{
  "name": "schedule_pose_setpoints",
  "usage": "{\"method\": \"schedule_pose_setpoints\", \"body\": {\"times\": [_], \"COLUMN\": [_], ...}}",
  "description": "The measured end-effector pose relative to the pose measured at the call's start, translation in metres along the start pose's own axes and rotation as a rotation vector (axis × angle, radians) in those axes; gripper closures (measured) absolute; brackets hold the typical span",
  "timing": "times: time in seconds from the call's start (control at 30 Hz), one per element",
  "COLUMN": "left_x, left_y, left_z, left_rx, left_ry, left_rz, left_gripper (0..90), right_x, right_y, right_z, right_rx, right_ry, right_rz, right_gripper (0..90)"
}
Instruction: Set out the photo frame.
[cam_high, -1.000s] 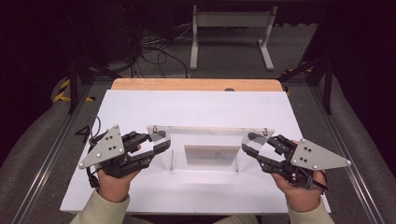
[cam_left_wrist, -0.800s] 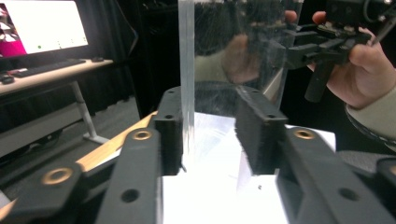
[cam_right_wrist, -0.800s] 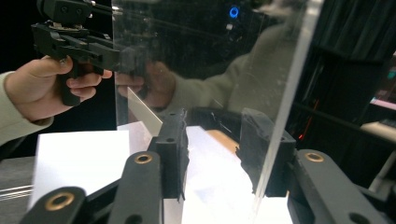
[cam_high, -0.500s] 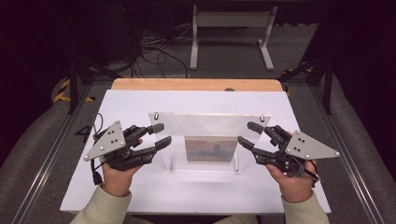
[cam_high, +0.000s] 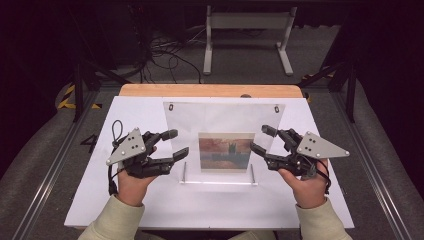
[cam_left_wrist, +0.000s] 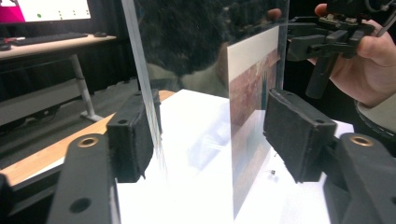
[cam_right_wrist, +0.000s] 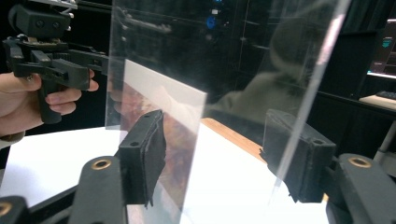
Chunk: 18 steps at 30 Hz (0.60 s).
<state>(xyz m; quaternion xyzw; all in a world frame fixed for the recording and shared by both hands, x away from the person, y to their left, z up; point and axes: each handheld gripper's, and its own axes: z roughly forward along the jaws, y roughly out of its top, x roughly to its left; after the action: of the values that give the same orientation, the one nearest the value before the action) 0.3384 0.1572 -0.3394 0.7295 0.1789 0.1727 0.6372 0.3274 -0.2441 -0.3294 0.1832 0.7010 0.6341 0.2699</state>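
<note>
We find the white rectangular surface (cam_high: 150, 210) carrying a clear acrylic upright display panel (cam_high: 220, 120), which stands at its centre, tilted back toward 12 o'clock. A small printed picture card in reddish and green tones (cam_high: 224, 152) sits against the panel's lower middle. Two small holes mark the panel's top corners, and it reflects the room.

The left gripper (cam_high: 175, 145) flanks the panel's 9 o'clock edge and the right gripper (cam_high: 259, 139) its 3 o'clock edge. Both sets of fingers are spread apart, the panel edge running between them, unclamped. In the left gripper view the edge lies just beside the left finger (cam_left_wrist: 133, 135).

We judge the step in hand to be taking hold of the panel from both sides. The next move calls for closing both pairs evenly on the edges, without tipping the panel.
</note>
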Motion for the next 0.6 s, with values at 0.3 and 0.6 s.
{"method": "schedule_pose_setpoints", "body": {"times": [0.3, 0.6], "left_x": [0.008, 0.012], "left_y": [-0.007, -0.009], "left_z": [0.001, -0.009], "left_rx": [0.004, 0.020], "left_ry": [0.013, 0.044], "left_rz": [-0.015, -0.024], "left_gripper": [31.8, 27.7], "right_x": [-0.005, -0.007], "right_y": [-0.005, -0.003], "right_z": [0.006, -0.004], "right_rx": [0.008, 0.028], "right_ry": [-0.016, -0.051], "right_rz": [0.021, 0.021], "right_gripper": [31.1, 25.4]}}
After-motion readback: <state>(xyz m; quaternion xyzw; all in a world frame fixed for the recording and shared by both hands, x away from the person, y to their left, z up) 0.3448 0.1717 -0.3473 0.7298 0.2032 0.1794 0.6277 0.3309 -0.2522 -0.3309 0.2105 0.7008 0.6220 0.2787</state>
